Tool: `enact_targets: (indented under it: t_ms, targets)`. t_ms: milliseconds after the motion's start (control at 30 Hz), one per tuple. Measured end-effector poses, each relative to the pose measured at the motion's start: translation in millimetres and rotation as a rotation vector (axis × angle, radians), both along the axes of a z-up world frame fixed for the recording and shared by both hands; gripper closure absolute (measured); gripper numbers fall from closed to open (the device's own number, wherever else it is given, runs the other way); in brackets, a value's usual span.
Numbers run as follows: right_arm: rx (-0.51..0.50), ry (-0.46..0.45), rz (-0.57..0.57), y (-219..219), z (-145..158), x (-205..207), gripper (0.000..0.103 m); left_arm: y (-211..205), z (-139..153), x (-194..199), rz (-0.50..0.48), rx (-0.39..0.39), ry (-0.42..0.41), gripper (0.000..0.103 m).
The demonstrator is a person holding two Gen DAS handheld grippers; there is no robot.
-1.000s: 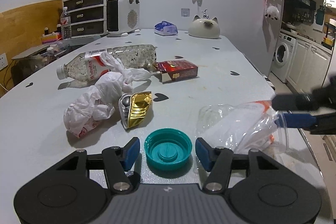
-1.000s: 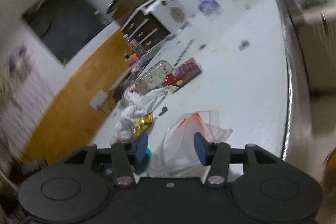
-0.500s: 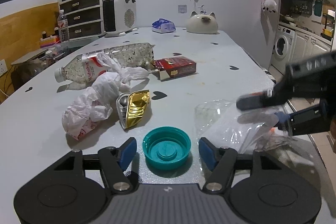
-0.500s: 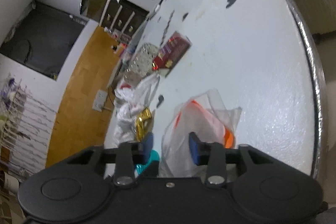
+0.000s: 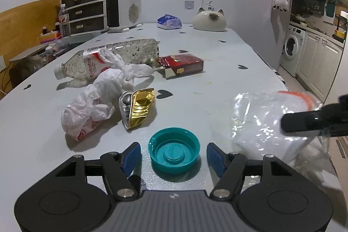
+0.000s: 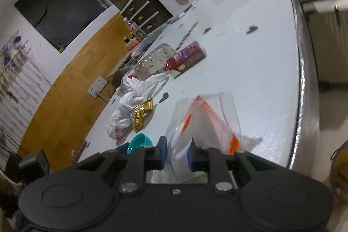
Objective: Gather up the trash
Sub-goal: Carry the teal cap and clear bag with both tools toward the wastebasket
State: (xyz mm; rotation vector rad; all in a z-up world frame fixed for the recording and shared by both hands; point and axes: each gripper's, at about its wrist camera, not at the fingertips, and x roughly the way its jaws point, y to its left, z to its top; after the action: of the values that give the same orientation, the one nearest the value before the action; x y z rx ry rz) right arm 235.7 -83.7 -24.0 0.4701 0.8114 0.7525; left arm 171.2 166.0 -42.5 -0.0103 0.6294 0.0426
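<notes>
Right gripper: clenched on the near edge of the clear zip bag; the film is seen pinched between the blue pads, probably so the bag can be lifted and held open as the trash receptacle.
Left gripper: released, its jaws set either side of the teal cap without touching it; the cap is judged to be the next piece to be picked up.
Zip bag: lying at the near right of the table, its orange seal strip toward the far side.
Remaining trash: a crumpled white bag, a gold foil wrapper, a red carton and a plastic bottle are left in a loose group at the left, beyond the cap.
Writing: red lettering is carried on the bottle's label, too small to be read; the carton's print cannot be made out.
</notes>
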Motion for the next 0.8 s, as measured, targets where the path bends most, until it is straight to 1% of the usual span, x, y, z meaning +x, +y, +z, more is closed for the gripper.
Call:
enact_targets:
  t_ms: [67,133,167,233,333,467,567,633,700,800]
  targets:
    - [-0.024,-0.034,0.004,-0.6,4.9,-5.3,0.084,1.6,0.3,1.5,0.006,-0.011,-0.003,0.035]
    - [-0.049,-0.07,0.008,0.0,9.6,-10.8,0.084,2.7,0.2,2.7,0.018,-0.02,-0.006,0.037]
    - [-0.062,-0.09,0.01,0.2,12.2,-14.1,0.084,2.0,0.6,3.1,0.022,-0.014,-0.006,0.045]
    - [-0.082,-0.122,0.015,0.3,17.1,-19.7,0.084,-0.9,0.9,2.4,0.025,0.003,-0.008,0.053]
    - [-0.113,-0.167,0.016,-0.5,24.4,-26.9,0.085,-4.6,1.5,-1.4,0.022,0.004,-0.006,0.053]
    - [-0.133,-0.206,0.002,-6.5,31.9,-36.8,0.085,-10.2,4.8,-9.8,0.024,-0.006,-0.018,0.053]
    - [-0.151,-0.242,-0.019,-12.3,36.5,-45.3,0.085,-16.4,13.7,-17.6,0.021,-0.012,-0.048,0.053]
    - [-0.165,-0.292,-0.056,-19.7,42.0,-55.1,0.085,-22.6,21.0,-22.9,0.014,-0.012,-0.069,0.053]
    - [-0.183,-0.324,-0.085,-26.0,46.7,-62.6,0.085,-30.3,27.9,-28.7,0.005,-0.011,-0.091,0.053]
    - [-0.205,-0.353,-0.125,-37.3,52.2,-71.9,0.085,-42.4,37.9,-38.4,-0.011,-0.015,-0.122,0.053]
